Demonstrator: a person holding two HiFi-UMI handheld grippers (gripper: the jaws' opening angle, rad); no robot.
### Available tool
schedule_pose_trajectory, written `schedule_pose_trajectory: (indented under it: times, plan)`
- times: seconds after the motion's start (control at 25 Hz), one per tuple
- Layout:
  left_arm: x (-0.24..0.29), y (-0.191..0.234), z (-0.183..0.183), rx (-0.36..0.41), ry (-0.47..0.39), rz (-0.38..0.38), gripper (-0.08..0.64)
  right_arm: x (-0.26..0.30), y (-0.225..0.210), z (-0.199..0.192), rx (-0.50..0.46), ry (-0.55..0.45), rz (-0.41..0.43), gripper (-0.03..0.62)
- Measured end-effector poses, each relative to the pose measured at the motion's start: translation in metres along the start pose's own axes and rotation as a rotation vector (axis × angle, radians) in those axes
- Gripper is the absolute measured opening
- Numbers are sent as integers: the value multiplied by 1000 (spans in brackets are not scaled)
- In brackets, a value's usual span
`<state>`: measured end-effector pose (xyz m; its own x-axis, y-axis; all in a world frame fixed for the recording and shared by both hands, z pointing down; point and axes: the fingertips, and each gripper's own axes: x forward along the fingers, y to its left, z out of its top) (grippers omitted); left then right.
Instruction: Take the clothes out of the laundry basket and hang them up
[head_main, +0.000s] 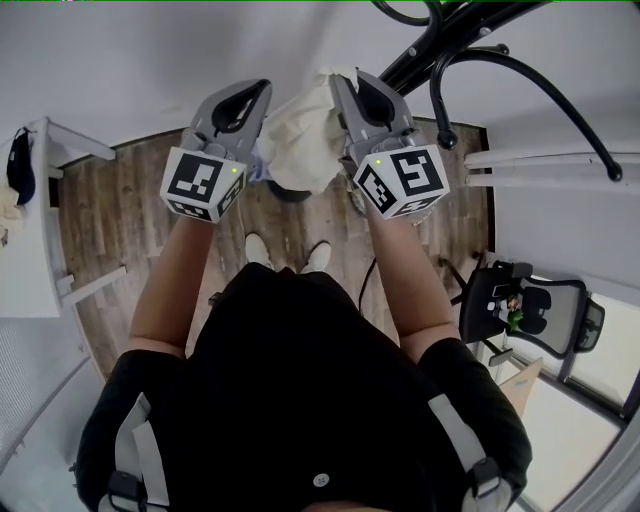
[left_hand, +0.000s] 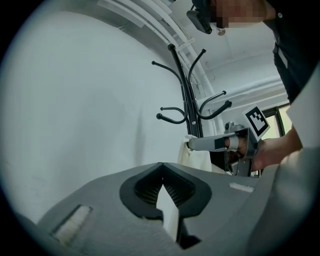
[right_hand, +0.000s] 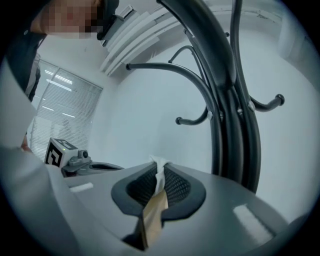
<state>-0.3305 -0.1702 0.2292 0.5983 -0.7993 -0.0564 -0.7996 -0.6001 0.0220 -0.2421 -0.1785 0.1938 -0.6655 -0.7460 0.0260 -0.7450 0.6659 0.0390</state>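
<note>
Wall (left_hand: 75, 100), pale and bare, fills the space ahead of both hand-held grippers, and a wooden floor (head_main: 110, 200) lies well below them. A black coat rack (right_hand: 235, 100) stands just to the right of the right hand-held gripper (right_hand: 160, 167), its curved hooks branching above and ahead of the jaws. From the left hand-held gripper (left_hand: 161, 170) the same rack rises beyond the right one.

The person, in a black top (head_main: 300, 400), holds the two hand-held grippers raised in front of the chest, side by side and pointing away from the body. A white desk (head_main: 30, 250) sits off to the left of the left hand-held gripper. A black office chair (head_main: 535, 310) sits below and to the right of the right one.

A cream garment (head_main: 300, 140) hangs bunched in the air between the two hand-held grippers, close to the rack but on none of its hooks. The left hand-held gripper is clenched on it, with a thin strip of white cloth pinched flat between the ribbed pads. The right hand-held gripper is clenched on another edge. A twist of white and tan fabric stands up between its pads and trails back toward the camera. A pair of white shoes (head_main: 258, 250) shows on the floor directly beneath the held garment.
</note>
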Motion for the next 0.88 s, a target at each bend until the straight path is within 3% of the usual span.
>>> schedule_pose_trajectory:
  times: [0.32,0.64,0.88]
  plan:
    - [26,4,-13,-16,18,-66,2,12,-22,-45,19,100,-109,25]
    - [37,5,-32,-35,41,-105,2,20,-15,-96,3,202,-134,25]
    - [43,1,-46,-49,67,-119,2,20,-15,-161,14,365,-125,26]
